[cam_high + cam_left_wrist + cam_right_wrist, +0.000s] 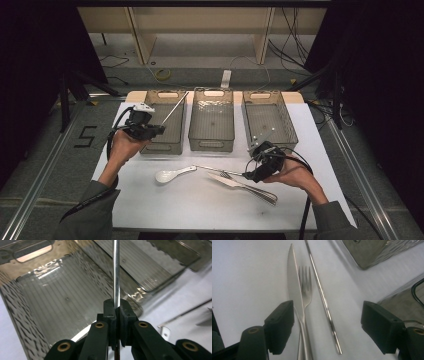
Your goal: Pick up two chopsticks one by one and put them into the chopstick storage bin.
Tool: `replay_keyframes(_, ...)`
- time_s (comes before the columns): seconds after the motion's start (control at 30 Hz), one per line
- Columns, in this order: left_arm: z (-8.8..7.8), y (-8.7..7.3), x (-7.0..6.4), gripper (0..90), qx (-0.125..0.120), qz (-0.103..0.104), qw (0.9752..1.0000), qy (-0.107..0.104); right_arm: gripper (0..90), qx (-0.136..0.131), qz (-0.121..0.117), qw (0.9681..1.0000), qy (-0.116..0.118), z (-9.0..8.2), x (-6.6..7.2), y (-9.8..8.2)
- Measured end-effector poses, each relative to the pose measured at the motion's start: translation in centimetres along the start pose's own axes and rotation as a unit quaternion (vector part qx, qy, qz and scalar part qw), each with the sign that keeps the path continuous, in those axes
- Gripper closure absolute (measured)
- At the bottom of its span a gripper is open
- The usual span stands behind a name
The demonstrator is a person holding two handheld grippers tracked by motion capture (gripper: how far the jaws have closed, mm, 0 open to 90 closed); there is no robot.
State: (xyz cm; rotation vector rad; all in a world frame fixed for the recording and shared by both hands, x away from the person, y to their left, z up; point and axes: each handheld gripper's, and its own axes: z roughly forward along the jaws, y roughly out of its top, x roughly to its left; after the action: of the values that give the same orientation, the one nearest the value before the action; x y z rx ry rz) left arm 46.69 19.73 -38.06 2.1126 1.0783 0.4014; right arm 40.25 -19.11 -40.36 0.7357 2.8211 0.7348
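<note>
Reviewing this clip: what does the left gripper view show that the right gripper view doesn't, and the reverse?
Left gripper view alone: the left gripper shut on a metal chopstick, held over the ribbed floor of a grey basket. Right gripper view alone: the right gripper open over a knife and fork lying side by side. Both: the second chopstick on the white table, plus basket walls.

Three clear bins stand ahead of the grippers: a left bin (162, 122), a middle bin (212, 120) and a right bin (269, 121). There are two metal chopsticks, one chopstick (116, 272) in the left gripper's (116, 311) jaws and one loose chopstick (322, 297) between the right gripper's (327, 327) jaws. One knife (294, 287), one fork (305, 288) and one white spoon (172, 174) lie near the right gripper.
</note>
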Motion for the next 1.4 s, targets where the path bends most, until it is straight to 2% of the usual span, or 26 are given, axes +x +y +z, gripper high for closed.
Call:
replay_keyframes(0.03, 0.4, 0.4, 0.6, 85.2, 0.002, -0.008, 0.9999, 0.006, 27.7, -0.001, 0.001, 1.0000, 0.000, 0.0, 0.0, 0.0)
replay_keyframes(0.3, 1.8, 1.5, 2.5, 85.2, 0.009, -0.028, 0.9994, 0.019, 27.1, -0.007, -0.003, 1.0000, -0.001, -0.2, 0.0, -0.1)
replay_keyframes(0.33, 2.0, 1.7, 2.7, 85.1, 0.011, -0.030, 0.9993, 0.020, 27.1, -0.007, 0.006, 1.0000, -0.001, -0.2, 0.1, 0.0)
replay_keyframes(0.47, 2.8, 2.0, 3.6, 85.1, 0.018, -0.036, 0.9988, 0.029, 27.1, -0.007, 0.005, 1.0000, 0.002, -0.2, 0.2, 0.0)
replay_keyframes(0.53, 3.2, 2.1, 4.0, 85.1, 0.019, -0.044, 0.9985, 0.027, 27.1, -0.006, 0.004, 1.0000, 0.000, -0.2, 0.2, 0.0)
replay_keyframes(0.63, 3.9, 2.1, 4.6, 85.0, 0.025, -0.038, 0.9983, 0.037, 27.1, -0.006, -0.006, 1.0000, 0.000, -0.1, 0.1, 0.0)
replay_keyframes(0.67, 4.3, 1.9, 5.1, 84.9, 0.027, -0.040, 0.9977, 0.048, 27.1, -0.005, 0.001, 1.0000, -0.001, -0.1, 0.2, 0.0)
replay_keyframes(0.87, 4.9, 1.6, 6.1, 84.8, 0.029, -0.052, 0.9963, 0.061, 27.1, -0.005, 0.000, 1.0000, -0.001, -0.1, 0.2, 0.0)
replay_keyframes(0.93, 5.1, 1.5, 6.3, 84.7, 0.028, -0.063, 0.9959, 0.058, 27.1, -0.006, -0.001, 1.0000, -0.001, 0.0, 0.2, 0.0)
replay_keyframes(1.0, 5.5, 1.3, 6.4, 84.6, 0.034, -0.068, 0.9949, 0.065, 27.1, 0.001, -0.001, 1.0000, -0.001, 0.0, 0.2, 0.0)
replay_keyframes(1.13, 5.8, 1.2, 6.5, 83.9, 0.032, -0.069, 0.9944, 0.072, 27.1, 0.000, -0.004, 1.0000, -0.001, 0.1, 0.3, 0.0)
replay_keyframes(1.17, 5.8, 1.2, 6.6, 72.3, 0.025, -0.080, 0.9940, 0.071, 27.1, 0.000, -0.002, 1.0000, 0.000, 0.0, 0.3, 0.0)
replay_keyframes(1.2, 5.6, 1.3, 6.7, 66.9, 0.016, -0.100, 0.9929, 0.062, 27.1, -0.002, -0.004, 1.0000, 0.000, 0.0, 0.3, 0.0)
replay_keyframes(1.3, 5.2, 1.4, 6.5, 57.4, 0.010, -0.094, 0.9936, 0.063, 27.1, -0.004, -0.007, 1.0000, -0.002, 0.0, 0.1, 0.0)
replay_keyframes(1.37, 4.6, 1.5, 6.2, 49.7, -0.003, -0.101, 0.9933, 0.056, 27.2, -0.002, -0.002, 1.0000, -0.002, 0.0, 0.1, 0.0)
replay_keyframes(1.4, 4.3, 1.4, 6.0, 49.7, -0.012, -0.106, 0.9929, 0.053, 27.2, -0.002, -0.002, 1.0000, -0.002, 0.0, 0.1, 0.0)
